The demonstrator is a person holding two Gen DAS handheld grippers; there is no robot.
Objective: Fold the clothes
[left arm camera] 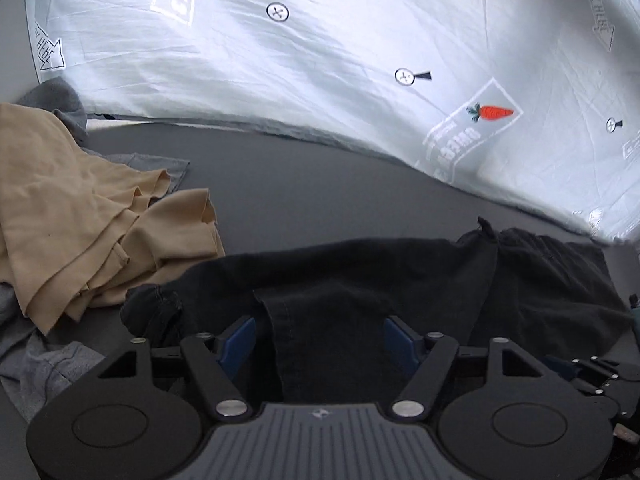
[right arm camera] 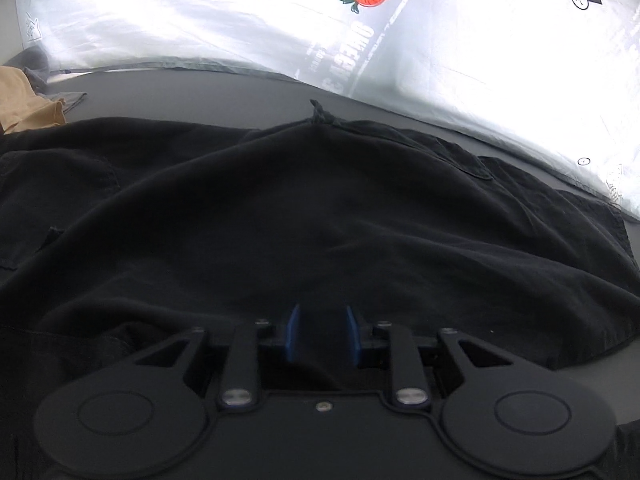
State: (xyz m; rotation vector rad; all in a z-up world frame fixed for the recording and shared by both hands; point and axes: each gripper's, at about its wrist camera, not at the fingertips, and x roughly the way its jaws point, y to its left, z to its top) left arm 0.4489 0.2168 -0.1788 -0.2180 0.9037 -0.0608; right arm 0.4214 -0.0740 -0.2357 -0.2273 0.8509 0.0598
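A black garment [left arm camera: 360,276] lies spread on the dark grey table [left arm camera: 312,184]. It fills most of the right wrist view [right arm camera: 312,208], with a knotted drawstring at its far edge. My left gripper [left arm camera: 320,340] is open, its blue pads [left arm camera: 240,340] wide apart with a strip of the black cloth lying between them. My right gripper [right arm camera: 322,334] has its blue pads [right arm camera: 293,332] closed narrowly on a fold of the black garment at its near edge. The right gripper also shows at the right edge of the left wrist view [left arm camera: 600,376].
A tan garment [left arm camera: 88,220] lies crumpled on the left over grey clothes [left arm camera: 48,364]; it also shows in the right wrist view [right arm camera: 28,108]. A white printed sheet with a carrot [left arm camera: 494,112] hangs behind the table, and it is bright in the right wrist view [right arm camera: 480,60].
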